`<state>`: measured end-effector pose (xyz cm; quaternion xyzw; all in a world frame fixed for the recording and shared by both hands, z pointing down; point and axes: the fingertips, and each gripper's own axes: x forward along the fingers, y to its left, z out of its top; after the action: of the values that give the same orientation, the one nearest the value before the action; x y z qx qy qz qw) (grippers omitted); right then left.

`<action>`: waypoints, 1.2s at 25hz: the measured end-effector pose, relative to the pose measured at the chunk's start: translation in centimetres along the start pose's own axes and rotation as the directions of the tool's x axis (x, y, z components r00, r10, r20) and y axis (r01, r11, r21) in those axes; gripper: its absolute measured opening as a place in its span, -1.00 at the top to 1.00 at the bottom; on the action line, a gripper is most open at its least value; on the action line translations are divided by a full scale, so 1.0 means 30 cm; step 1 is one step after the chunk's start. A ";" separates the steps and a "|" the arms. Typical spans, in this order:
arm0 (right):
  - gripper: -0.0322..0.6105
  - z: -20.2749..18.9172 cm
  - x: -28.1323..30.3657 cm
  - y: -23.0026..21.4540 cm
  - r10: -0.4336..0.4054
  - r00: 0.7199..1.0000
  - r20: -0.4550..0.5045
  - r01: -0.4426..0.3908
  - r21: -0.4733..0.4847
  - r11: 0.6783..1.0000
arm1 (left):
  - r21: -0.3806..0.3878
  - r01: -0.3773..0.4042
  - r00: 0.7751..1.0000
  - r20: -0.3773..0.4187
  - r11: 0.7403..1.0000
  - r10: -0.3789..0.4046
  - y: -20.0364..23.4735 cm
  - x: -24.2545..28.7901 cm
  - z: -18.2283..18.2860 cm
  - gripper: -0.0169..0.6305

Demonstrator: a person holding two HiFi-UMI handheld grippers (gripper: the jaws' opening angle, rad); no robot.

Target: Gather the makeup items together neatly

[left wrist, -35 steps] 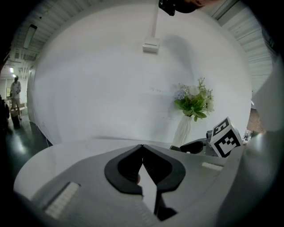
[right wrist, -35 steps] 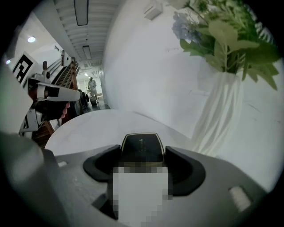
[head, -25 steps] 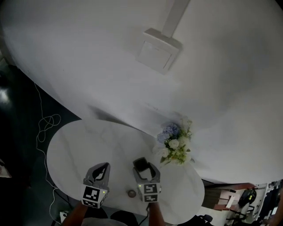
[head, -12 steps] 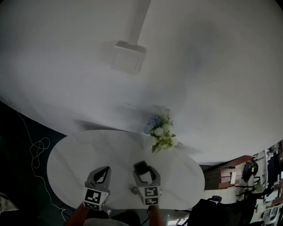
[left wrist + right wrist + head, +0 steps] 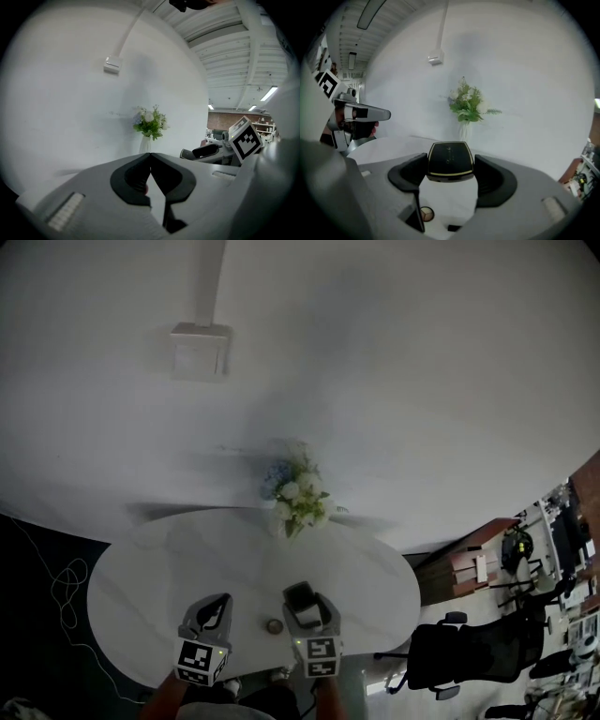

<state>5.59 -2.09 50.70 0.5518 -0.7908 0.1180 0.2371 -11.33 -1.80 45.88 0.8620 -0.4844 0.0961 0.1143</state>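
Black compact [image 5: 450, 159] pinched edgewise in right gripper [image 5: 307, 603]; left gripper [image 5: 150, 157] jaws together. May slip out: smooth casing, shallow hold.

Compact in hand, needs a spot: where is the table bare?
The table is bare left of the left gripper, right of the right gripper, and in the middle before the flowers. Tightest: the near edge, where a small round pot lies between the grippers.

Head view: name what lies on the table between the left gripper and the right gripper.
One small round makeup pot sits on the table between the left gripper and the right gripper. The head view shows it.
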 end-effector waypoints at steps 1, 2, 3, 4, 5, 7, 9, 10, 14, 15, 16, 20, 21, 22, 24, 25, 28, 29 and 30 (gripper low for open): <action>-0.09 -0.011 -0.021 -0.018 -0.015 1.000 -0.001 0.015 0.008 1.000 | 0.004 0.013 1.000 -0.002 1.000 -0.013 -0.022 0.007 -0.001 0.92; -0.09 -0.023 -0.043 -0.037 -0.030 1.000 -0.002 0.030 0.014 0.999 | 0.007 0.026 1.000 -0.004 1.000 -0.026 -0.046 0.014 -0.001 0.92; -0.09 -0.036 -0.065 -0.058 -0.044 0.999 -0.005 0.044 0.021 0.999 | 0.011 0.041 0.999 -0.006 0.999 -0.041 -0.072 0.021 -0.001 0.92; -0.09 -0.051 -0.086 -0.079 -0.057 0.998 -0.008 0.057 0.028 0.998 | 0.015 0.056 0.998 -0.009 0.998 -0.055 -0.100 0.029 -0.001 0.92; -0.09 -0.066 -0.107 -0.102 -0.071 0.997 -0.010 0.071 0.036 0.997 | 0.020 0.069 0.998 -0.011 0.997 -0.069 -0.128 0.036 0.000 0.92; -0.09 -0.096 -0.148 -0.149 -0.096 0.995 -0.014 0.097 0.051 0.994 | 0.029 0.090 0.996 -0.012 0.996 -0.089 -0.181 0.051 0.004 0.92; -0.09 -0.124 -0.185 -0.192 -0.114 0.993 -0.017 0.115 0.066 0.991 | 0.037 0.102 0.995 -0.014 0.994 -0.101 -0.229 0.065 0.009 0.92; -0.09 -0.136 -0.202 -0.213 -0.120 0.993 -0.019 0.121 0.071 0.990 | 0.037 0.107 0.994 -0.015 0.994 -0.107 -0.254 0.071 0.010 0.92; -0.09 -0.179 -0.255 -0.303 -0.135 0.990 -0.026 0.137 0.084 0.987 | 0.048 0.134 0.991 -0.027 0.990 -0.133 -0.361 0.104 0.009 0.92; -0.09 -0.192 -0.267 -0.323 -0.138 0.990 -0.026 0.140 0.091 0.986 | 0.052 0.139 0.990 -0.031 0.989 -0.137 -0.385 0.114 0.005 0.92; -0.09 -0.205 -0.277 -0.339 -0.140 0.990 -0.027 0.142 0.098 0.985 | 0.053 0.141 0.990 -0.035 0.989 -0.139 -0.407 0.122 -0.001 0.92; -0.09 -0.265 -0.310 -0.403 -0.140 0.989 -0.039 0.143 0.111 0.983 | 0.047 0.144 0.988 -0.054 0.988 -0.142 -0.492 0.153 -0.030 0.92; -0.09 -0.280 -0.316 -0.418 -0.140 0.989 -0.043 0.144 0.114 0.983 | 0.046 0.146 0.988 -0.058 0.988 -0.143 -0.513 0.160 -0.035 0.92; -0.09 -0.294 -0.321 -0.432 -0.139 0.989 -0.047 0.143 0.116 0.983 | 0.045 0.146 0.988 -0.062 0.988 -0.144 -0.532 0.166 -0.042 0.92; -0.09 -0.324 -0.324 -0.455 -0.138 0.989 -0.056 0.144 0.119 0.982 | 0.045 0.147 0.987 -0.072 0.988 -0.143 -0.562 0.176 -0.057 0.92; -0.09 -0.340 -0.323 -0.464 -0.137 0.989 -0.061 0.144 0.121 0.982 | 0.045 0.145 0.987 -0.077 0.988 -0.142 -0.572 0.182 -0.065 0.92; -0.09 -0.385 -0.307 -0.486 -0.127 0.989 -0.076 0.136 0.121 0.983 | 0.039 0.136 0.987 -0.093 0.990 -0.132 -0.595 0.198 -0.092 0.92; -0.09 -0.401 -0.300 -0.493 -0.123 0.989 -0.083 0.133 0.120 0.984 | 0.037 0.133 0.987 -0.098 0.990 -0.129 -0.600 0.205 -0.101 0.92; -0.09 -0.417 -0.293 -0.499 -0.119 0.989 -0.090 0.130 0.119 0.984 | 0.036 0.130 0.987 -0.104 0.991 -0.126 -0.606 0.211 -0.110 0.92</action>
<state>25.00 5.25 55.89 0.6087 -0.7353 0.1747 0.2415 7.31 3.18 48.90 0.8875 -0.4195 0.1425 0.1264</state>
